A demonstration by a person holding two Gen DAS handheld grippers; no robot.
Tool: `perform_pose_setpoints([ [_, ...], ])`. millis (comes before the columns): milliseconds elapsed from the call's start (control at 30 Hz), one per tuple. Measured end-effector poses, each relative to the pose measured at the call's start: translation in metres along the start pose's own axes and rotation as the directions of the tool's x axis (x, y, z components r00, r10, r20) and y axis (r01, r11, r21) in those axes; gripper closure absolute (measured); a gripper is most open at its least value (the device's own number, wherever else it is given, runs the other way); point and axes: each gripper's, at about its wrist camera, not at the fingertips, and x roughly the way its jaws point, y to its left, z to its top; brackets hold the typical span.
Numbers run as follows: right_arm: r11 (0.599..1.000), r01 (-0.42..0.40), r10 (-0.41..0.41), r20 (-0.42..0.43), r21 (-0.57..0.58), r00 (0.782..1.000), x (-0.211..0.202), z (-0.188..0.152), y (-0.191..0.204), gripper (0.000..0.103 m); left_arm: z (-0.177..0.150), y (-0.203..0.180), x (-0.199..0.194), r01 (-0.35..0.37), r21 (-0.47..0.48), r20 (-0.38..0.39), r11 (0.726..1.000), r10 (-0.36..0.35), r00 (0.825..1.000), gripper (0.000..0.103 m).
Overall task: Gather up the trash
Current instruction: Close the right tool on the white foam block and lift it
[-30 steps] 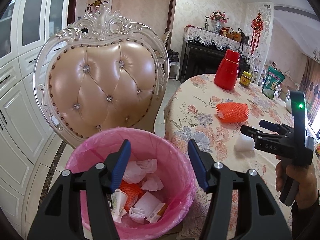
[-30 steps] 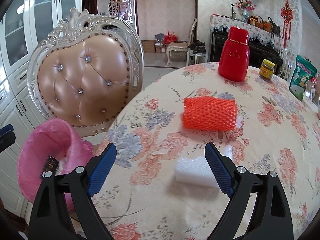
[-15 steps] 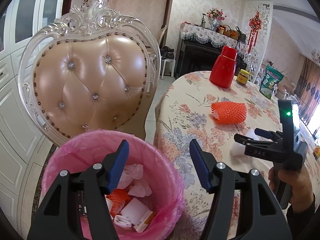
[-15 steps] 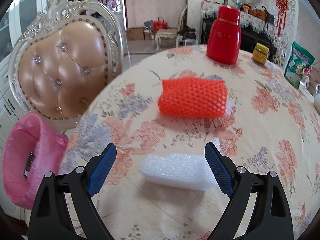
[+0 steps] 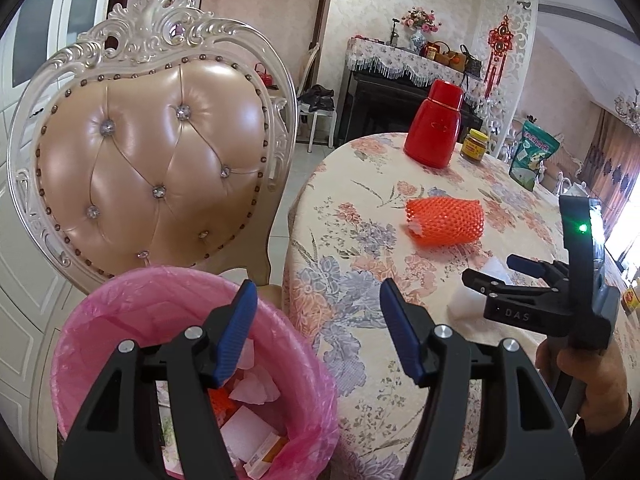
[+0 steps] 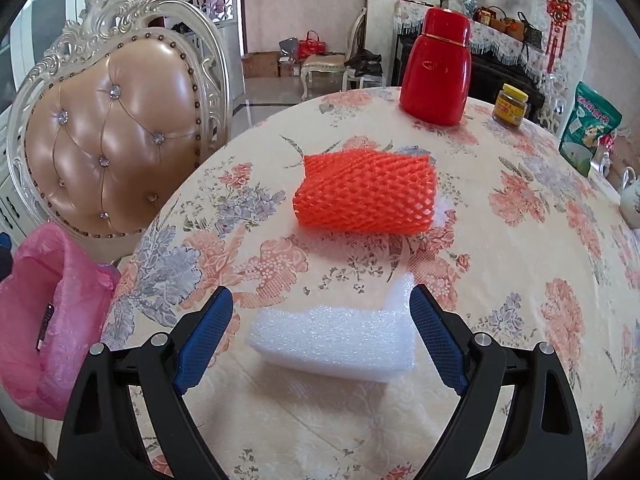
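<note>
White foam (image 6: 336, 340) lies between the right gripper's (image 6: 320, 336) wide-open jaws.

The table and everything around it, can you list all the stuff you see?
Foam block: 1, white, on the table between the right gripper's open fingers.
Foam net sleeve: 1, orange, mid-table.
Thermos: 1, red, far side of the table.
Jar: 1, yellow lid, beside the thermos.
Snack bag: 1, green, table's right edge.
Table: 1, floral cloth.
Trash bin: 1, pink liner, holds scraps, below the left gripper.
Chair: 1, tufted peach, behind the bin.
Left gripper: open, empty.
Right gripper: open.
</note>
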Motion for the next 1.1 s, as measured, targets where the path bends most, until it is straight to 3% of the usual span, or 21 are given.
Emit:
perform_pose_setpoints([
  [667, 0.998, 0.054, -0.055, -0.068, -0.014, 0.996, 0.015, -0.008, -0.001, 0.018, 0.0, -0.004, 0.0, 0.008, 0.005, 0.0, 1.0, -0.008, 1.0, 0.04],
  [933, 0.999, 0.019, -0.016, -0.115, 0.027, 0.993, 0.033, -0.014, -0.01, 0.018, -0.001, -0.008, 0.004, 0.014, 0.012, -0.011, 1.0, -0.014, 1.0, 0.038],
  [1100, 0.999, 0.013, -0.01, -0.077, 0.041, 0.997, 0.028, -0.012, -0.015, 0.02, 0.0, -0.014, 0.011, 0.02, 0.024, -0.021, 1.0, -0.019, 1.0, 0.038],
])
